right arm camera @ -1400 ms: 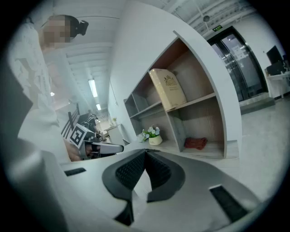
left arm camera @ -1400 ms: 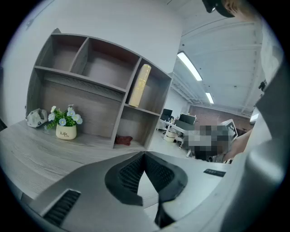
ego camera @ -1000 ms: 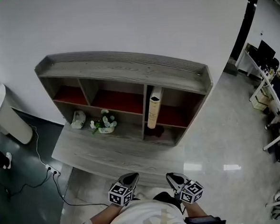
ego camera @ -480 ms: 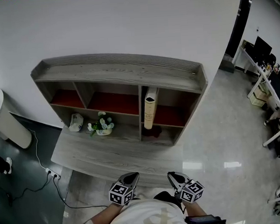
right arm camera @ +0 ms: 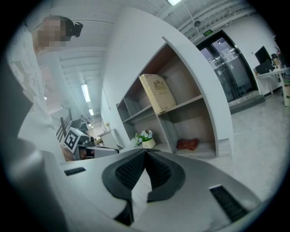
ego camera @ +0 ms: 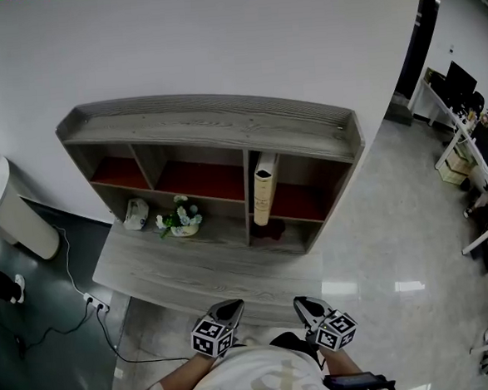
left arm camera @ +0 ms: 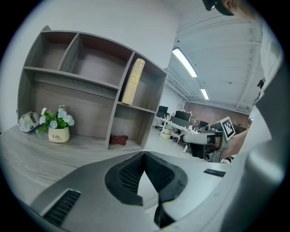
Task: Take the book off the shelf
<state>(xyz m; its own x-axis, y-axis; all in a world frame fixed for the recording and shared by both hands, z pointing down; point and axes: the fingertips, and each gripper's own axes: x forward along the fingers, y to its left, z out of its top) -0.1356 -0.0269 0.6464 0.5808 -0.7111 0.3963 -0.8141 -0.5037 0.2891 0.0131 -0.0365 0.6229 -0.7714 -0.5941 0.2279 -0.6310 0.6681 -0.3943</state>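
Upper right compartment of shelf (ego camera: 214,129): book (ego camera: 263,199) upright, leaning on divider, untouched. Down by your waist, left gripper (ego camera: 230,305) and right gripper (ego camera: 302,303) both pressed together, empty, well apart from book. Since a second ago, only your head shifted. Reach not begun; spread jaws first.
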